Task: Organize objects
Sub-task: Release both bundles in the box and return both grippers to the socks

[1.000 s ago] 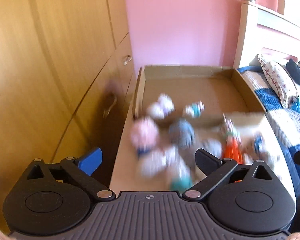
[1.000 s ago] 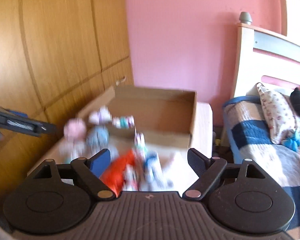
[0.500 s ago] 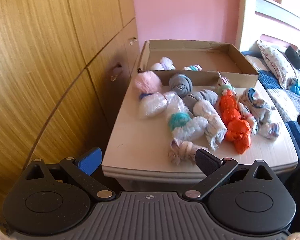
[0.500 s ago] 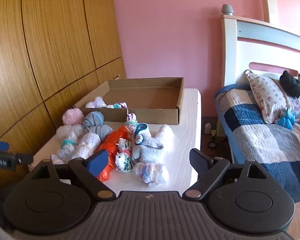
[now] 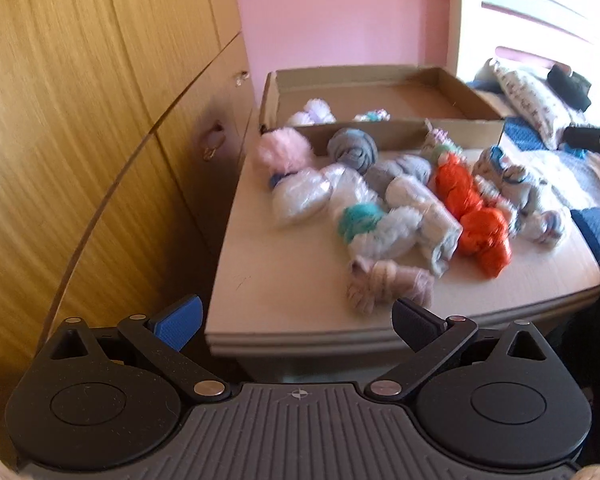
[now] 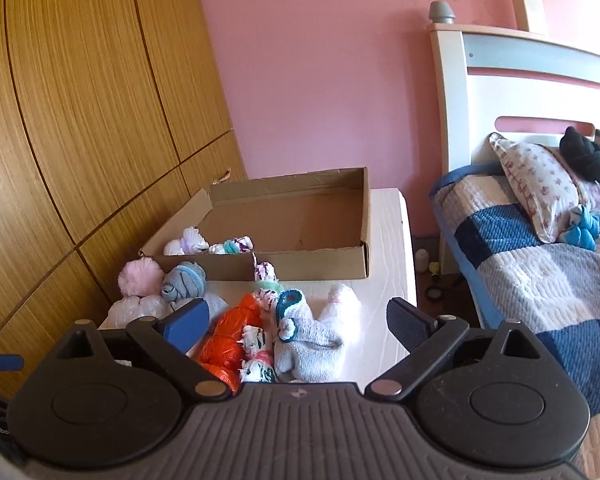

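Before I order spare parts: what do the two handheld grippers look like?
Both look alike. The left gripper and right gripper each have a ribbed grey body with a small compass-like mark, two round black discs, black linkage arms with silver rivets, and two pads: one blue, one black, both finely textured. White lettering, cut off by the picture's edge, sits on black at the right view's lower left edge.

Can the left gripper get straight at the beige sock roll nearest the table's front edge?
Probably yes: the left gripper is open and empty, and the beige sock roll lies just ahead of its fingertips with nothing in between.
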Available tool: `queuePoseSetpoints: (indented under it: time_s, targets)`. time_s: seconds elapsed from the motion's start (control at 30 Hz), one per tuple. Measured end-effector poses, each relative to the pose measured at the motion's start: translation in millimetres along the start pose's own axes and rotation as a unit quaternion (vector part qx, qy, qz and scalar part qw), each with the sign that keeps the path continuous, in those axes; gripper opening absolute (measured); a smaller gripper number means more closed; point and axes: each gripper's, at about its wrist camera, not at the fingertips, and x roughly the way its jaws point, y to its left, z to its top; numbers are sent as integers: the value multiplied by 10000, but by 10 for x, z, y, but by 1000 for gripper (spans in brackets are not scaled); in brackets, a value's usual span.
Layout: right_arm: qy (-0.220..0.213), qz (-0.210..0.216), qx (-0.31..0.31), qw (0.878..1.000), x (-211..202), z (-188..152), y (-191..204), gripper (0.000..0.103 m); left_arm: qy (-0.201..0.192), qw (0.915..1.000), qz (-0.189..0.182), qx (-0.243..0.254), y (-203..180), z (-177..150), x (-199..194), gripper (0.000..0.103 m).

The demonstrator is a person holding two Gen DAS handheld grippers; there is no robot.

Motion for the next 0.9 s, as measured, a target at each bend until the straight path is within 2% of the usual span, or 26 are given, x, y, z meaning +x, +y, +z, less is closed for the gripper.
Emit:
queuePoseSetpoints:
  time_s: [0.1,0.2,0.27,0.4,0.53,0.7,0.8,0.9]
  targets:
    - [153,-98,158,9997,-3,-148,-21,93,-147,9997,44,177,-129,44,51,102]
    - [125,-87,-132,9998,-84,-222,-1,94,-178,9998,-80,50,-219,69,134,102]
    - [162,55,-232,9996,-124,-224,-22,95,-210,9998,3,45,-278,58,177,102]
    - [65,-68,-30,10000,-140,-197,-179,99,-288,9988,156,-371,-202,153,246,102]
    - [140,-116,109,9998,-59,-178,-212,99,-65,9996,72,-252,-212,260,349,102]
    - [674,-145,-523,9962,215,-273,9,89,137,9997,81,197,-424,181,440,102]
    - [1010,-279,-588,9928,406,-325,59,73,211,9992,138,308,-511,148,515,102]
    - [1073,-354,-616,9917,427,-353,97,71,225,9992,158,276,-536,131,563,102]
